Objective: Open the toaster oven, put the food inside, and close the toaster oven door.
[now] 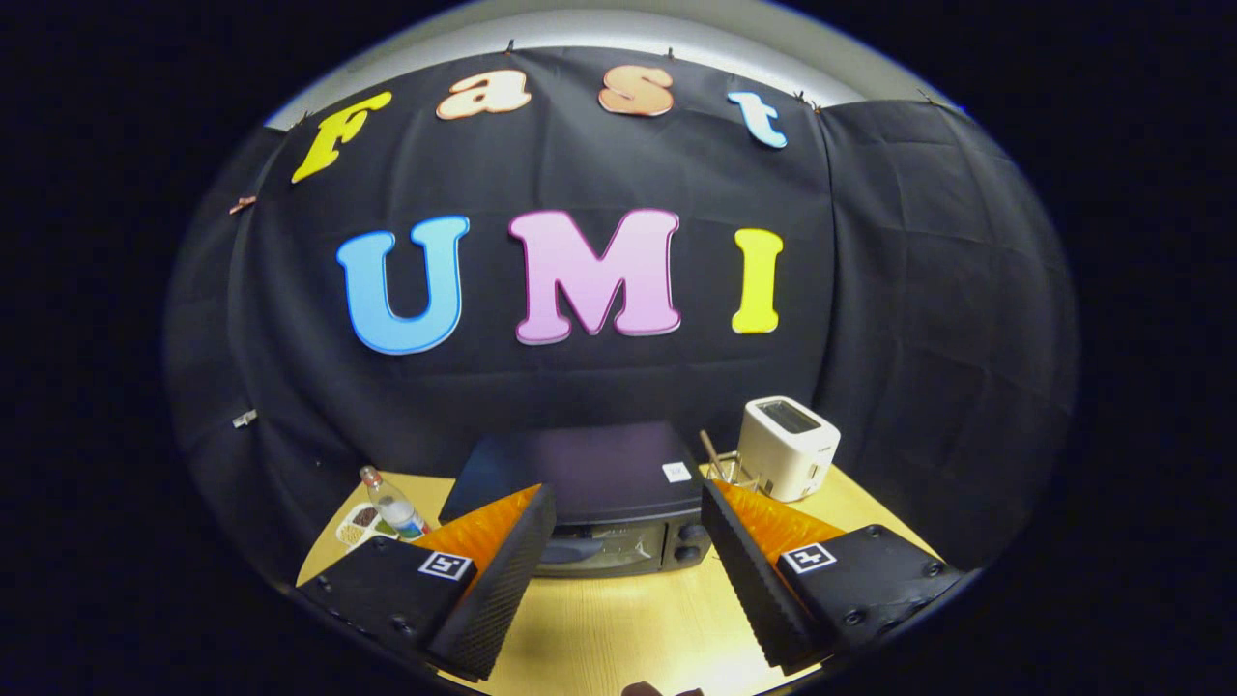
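Observation:
A black toaster oven (589, 483) stands on the wooden table (618, 619) against the booth's wall, beyond my fingers. Its glass door (599, 549) is closed, with two knobs (688, 541) at its right end. My gripper (623, 556) is open, held above the table in front of the oven, with nothing between its fingers. The left finger (503, 590) and the right finger (754, 580) frame the oven's front. No food is in my grip.
A white pop-up toaster (788, 447) sits to the right of the oven, with a small wire rack (723, 466) beside it. To the oven's left stand a clear bottle (391, 505) and a small divided dish (359, 524).

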Demonstrator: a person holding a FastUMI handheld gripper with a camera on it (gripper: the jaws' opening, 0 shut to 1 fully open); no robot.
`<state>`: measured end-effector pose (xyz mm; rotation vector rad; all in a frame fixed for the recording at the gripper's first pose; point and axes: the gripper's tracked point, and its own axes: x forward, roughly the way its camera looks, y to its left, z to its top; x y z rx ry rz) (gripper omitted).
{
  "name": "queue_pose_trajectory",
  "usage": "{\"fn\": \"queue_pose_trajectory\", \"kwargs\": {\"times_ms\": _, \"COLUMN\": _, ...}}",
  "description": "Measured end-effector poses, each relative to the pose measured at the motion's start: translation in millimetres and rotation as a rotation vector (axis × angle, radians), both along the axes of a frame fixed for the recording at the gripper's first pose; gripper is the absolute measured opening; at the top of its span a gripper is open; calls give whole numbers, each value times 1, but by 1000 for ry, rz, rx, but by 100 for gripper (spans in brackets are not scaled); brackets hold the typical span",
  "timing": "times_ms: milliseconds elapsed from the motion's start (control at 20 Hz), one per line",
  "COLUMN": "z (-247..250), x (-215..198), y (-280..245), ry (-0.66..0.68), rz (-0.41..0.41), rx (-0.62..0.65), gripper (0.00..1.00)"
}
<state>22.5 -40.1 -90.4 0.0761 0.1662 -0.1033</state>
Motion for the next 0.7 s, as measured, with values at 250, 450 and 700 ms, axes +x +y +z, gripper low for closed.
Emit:
{"fn": "queue_pose_trajectory", "kwargs": {"times_ms": 250, "z": 70, "x": -16, "y": -13, "ry": -117, "rz": -7, "rx": -45, "gripper": 100}}
{"fn": "queue_pose_trajectory", "kwargs": {"times_ms": 450, "z": 110, "x": -37, "y": -20, "ry": -195, "rz": -17, "rx": -82, "gripper": 100}}
{"fn": "queue_pose_trajectory", "kwargs": {"times_ms": 700, "z": 135, "x": -55, "y": -21, "ry": -240, "rz": -10, "rx": -59, "gripper": 99}}
